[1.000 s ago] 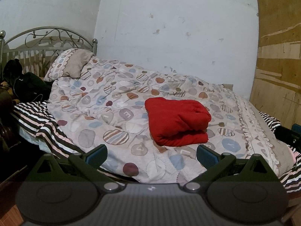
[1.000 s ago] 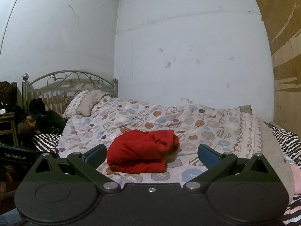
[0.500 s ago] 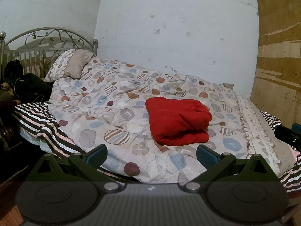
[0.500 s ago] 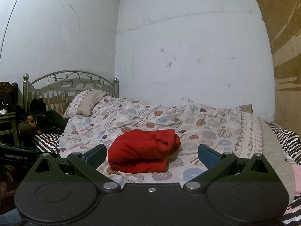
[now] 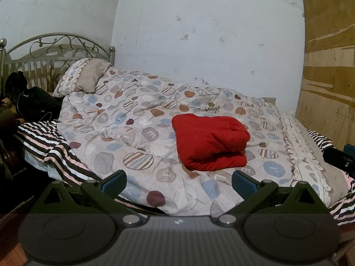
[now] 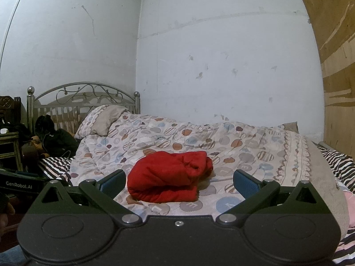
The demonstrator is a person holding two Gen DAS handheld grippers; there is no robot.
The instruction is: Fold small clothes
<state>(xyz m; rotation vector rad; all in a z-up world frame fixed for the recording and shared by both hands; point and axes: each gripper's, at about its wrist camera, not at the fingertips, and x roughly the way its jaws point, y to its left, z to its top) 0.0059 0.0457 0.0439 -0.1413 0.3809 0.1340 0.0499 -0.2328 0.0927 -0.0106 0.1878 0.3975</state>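
A red garment lies folded into a thick bundle on the patterned quilt of a bed. It also shows in the right wrist view. My left gripper is open and empty, held back from the bed's near edge, with the garment beyond it and a little to the right. My right gripper is open and empty, close in front of the garment, low over the quilt. The right gripper's tip shows at the right edge of the left wrist view.
A pillow and metal headboard stand at the left end. Dark clothes lie beside them. A striped sheet hangs under the quilt. A wooden board leans at the right. A dark nightstand is at far left.
Both grippers have drifted back and slightly sideways; the red garment has not moved. Both grippers stay open.
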